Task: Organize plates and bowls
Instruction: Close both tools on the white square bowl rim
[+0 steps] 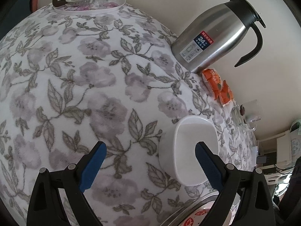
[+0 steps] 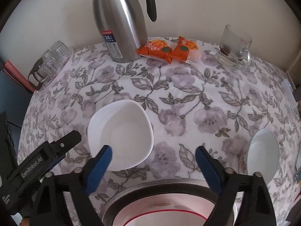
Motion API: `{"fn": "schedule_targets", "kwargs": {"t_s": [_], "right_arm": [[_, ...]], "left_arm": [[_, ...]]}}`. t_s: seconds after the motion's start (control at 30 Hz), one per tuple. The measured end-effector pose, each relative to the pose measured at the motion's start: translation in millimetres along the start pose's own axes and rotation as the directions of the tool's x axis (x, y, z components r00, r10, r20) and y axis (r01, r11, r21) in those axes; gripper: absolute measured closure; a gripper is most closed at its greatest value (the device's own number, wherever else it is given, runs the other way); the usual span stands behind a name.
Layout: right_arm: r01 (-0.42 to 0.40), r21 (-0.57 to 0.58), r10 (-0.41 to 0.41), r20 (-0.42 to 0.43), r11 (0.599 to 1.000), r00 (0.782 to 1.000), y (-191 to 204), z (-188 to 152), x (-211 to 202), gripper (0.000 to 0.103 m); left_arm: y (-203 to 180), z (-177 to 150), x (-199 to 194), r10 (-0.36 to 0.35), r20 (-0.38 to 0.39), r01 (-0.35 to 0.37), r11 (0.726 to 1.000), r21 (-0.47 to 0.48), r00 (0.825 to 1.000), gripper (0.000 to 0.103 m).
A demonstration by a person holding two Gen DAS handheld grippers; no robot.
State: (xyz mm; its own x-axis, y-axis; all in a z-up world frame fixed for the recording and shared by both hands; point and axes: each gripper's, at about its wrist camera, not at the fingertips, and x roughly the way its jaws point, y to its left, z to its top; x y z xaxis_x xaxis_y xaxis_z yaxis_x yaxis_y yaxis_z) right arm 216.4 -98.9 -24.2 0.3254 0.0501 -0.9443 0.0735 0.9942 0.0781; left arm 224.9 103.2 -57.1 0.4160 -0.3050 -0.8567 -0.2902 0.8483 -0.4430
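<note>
Little looks done: the bowl [image 2: 120, 134], a plate [image 2: 263, 154] and the rimmed dish [image 2: 160, 203] lie apart on the desk [image 2: 188, 98]. Both grippers' jaws are apart and empty.

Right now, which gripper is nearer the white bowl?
Left. The left gripper is open with one finger over the white bowl rim. The right gripper, also open, hangs just beside the bowl, over the cloth.

We see a white bowl [image 2: 120, 133] on a white tablecloth [image 2: 188, 98] patterned with mauve flowers and grey leaves, beside orange snack packets [image 2: 167, 50] and a silver-and-black flask [image 2: 120, 24].
</note>
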Motion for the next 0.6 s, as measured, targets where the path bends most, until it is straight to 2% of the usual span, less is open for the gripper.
{"fn": "schedule_targets", "kwargs": {"t_s": [0.1, 0.23, 0.37, 0.5, 0.6], "right_arm": [[-0.021, 0.019, 0.021, -0.017, 1.0, 1.0, -4.0, 1.5, 7.2, 0.024], [-0.035, 0.038, 0.037, -0.042, 0.999, 0.998, -8.7, 4.7, 17.1, 0.038], [-0.05, 0.049, 0.054, -0.075, 0.998, 0.996, -10.6, 7.5, 28.3, 0.051], [-0.052, 0.033, 0.055, -0.097, 0.998, 0.994, -8.5, 9.2, 36.8, 0.064], [-0.05, 0.024, 0.052, -0.111, 0.998, 0.992, -6.2, 10.0, 42.5, 0.069]], "left_arm": [[-0.8, 2.1, 2.5, -0.021, -0.003, 0.021, 1.0, 0.002, 1.0, 0.009], [-1.1, 5.2, 9.0, -0.04, -0.014, 0.04, 0.999, 0.002, 0.999, 0.025], [-2.5, 7.6, 15.7, -0.057, -0.024, 0.057, 0.998, 0.006, 0.998, 0.035], [-7.1, 8.7, 23.5, -0.061, -0.037, 0.062, 0.998, 0.028, 0.997, 0.054], [-10.6, 8.3, 29.0, -0.06, -0.043, 0.062, 0.997, 0.043, 0.997, 0.071]]}}
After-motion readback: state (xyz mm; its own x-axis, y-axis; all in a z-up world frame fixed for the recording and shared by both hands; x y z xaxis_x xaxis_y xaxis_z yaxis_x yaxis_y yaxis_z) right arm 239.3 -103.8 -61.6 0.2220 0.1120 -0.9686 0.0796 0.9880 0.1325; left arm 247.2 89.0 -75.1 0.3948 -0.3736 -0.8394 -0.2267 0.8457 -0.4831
